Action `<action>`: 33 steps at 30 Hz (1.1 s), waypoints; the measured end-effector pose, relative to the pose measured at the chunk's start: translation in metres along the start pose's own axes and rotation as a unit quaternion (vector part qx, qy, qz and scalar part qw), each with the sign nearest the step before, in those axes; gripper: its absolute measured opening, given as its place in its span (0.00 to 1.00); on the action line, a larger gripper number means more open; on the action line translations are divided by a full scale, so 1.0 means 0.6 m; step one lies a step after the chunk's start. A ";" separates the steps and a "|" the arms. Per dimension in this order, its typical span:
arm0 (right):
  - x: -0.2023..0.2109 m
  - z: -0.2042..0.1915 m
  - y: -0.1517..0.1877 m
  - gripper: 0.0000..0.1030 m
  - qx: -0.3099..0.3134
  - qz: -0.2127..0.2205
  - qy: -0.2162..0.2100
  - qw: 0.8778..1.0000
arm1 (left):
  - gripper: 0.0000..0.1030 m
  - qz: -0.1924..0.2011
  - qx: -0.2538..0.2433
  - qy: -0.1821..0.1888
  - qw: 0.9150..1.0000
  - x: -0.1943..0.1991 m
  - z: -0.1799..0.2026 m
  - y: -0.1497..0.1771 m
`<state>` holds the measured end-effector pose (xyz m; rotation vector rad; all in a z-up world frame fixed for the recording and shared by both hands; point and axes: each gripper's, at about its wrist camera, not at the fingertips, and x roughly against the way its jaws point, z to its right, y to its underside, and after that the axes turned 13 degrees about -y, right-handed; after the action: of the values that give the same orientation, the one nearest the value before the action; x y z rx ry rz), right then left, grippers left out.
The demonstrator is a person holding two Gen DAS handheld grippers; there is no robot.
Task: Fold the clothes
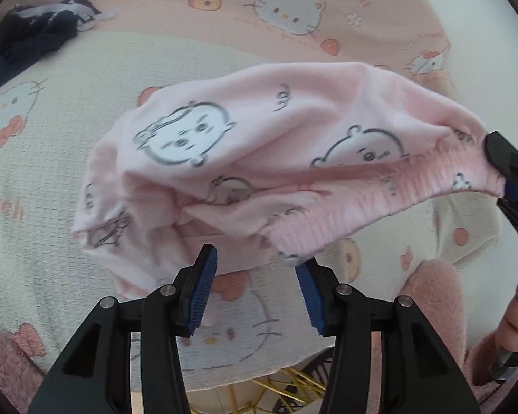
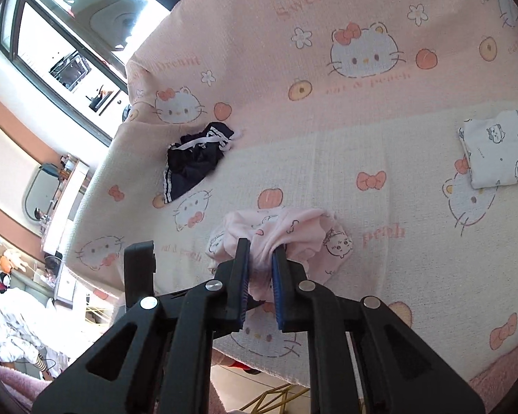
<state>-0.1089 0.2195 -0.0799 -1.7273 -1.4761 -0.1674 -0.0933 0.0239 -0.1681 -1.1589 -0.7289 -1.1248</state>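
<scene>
Left gripper (image 1: 255, 288) is hanging half-open, empty, just below the pink garment (image 1: 259, 158) at centre frame, while right gripper (image 2: 259, 283) is pinching its waistband, lifting it off the bed cover (image 2: 362, 158). Next, apparently: the left catching the opposite waistband corner.

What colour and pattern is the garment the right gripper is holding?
Pale pink garment with grey-outlined white cartoon faces; clearest in the left wrist view.
</scene>
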 end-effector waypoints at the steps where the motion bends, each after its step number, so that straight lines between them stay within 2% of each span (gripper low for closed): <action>1: 0.004 0.000 0.003 0.11 0.002 -0.002 0.007 1.000 | 0.47 0.007 0.002 -0.008 1.000 -0.001 0.007 -0.003; 2: 0.006 0.002 0.006 0.11 -0.004 -0.004 0.011 1.000 | 0.47 0.014 0.004 -0.022 1.000 -0.002 0.014 -0.005; 4: 0.009 0.010 0.015 0.11 -0.016 -0.008 0.009 1.000 | 0.47 0.025 0.016 -0.001 1.000 0.017 0.012 0.000; 8: 0.018 0.018 0.028 0.11 -0.012 -0.016 0.024 1.000 | 0.47 0.068 0.023 0.015 0.997 0.081 -0.004 0.007; 11: 0.020 0.032 0.035 0.11 -0.018 -0.023 0.026 0.999 | 0.47 0.073 0.034 0.026 0.996 0.097 -0.015 0.006; 15: 0.017 0.030 0.048 0.11 -0.021 -0.030 0.020 0.999 | 0.47 0.047 0.034 0.026 0.998 0.059 -0.015 -0.008; 20: 0.012 0.027 0.052 0.11 -0.018 -0.038 0.020 0.999 | 0.47 0.035 -0.005 -0.028 0.999 0.042 0.001 0.016; 25: 0.007 0.028 0.046 0.11 -0.022 -0.036 0.015 0.999 | 0.47 0.037 -0.050 -0.078 0.995 0.035 0.019 0.029; 31: 0.001 0.026 0.042 0.11 -0.026 -0.035 0.014 0.999 | 0.47 0.030 -0.090 -0.120 0.988 0.019 0.034 0.040; 33: 0.000 0.027 0.040 0.11 -0.026 -0.035 0.016 0.999 | 0.47 0.027 -0.096 -0.119 0.988 0.015 0.039 0.045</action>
<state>-0.0947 0.2310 -0.1021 -1.7087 -1.5217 -0.2708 -0.0628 0.0435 -0.1621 -1.4854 -0.7783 -1.0387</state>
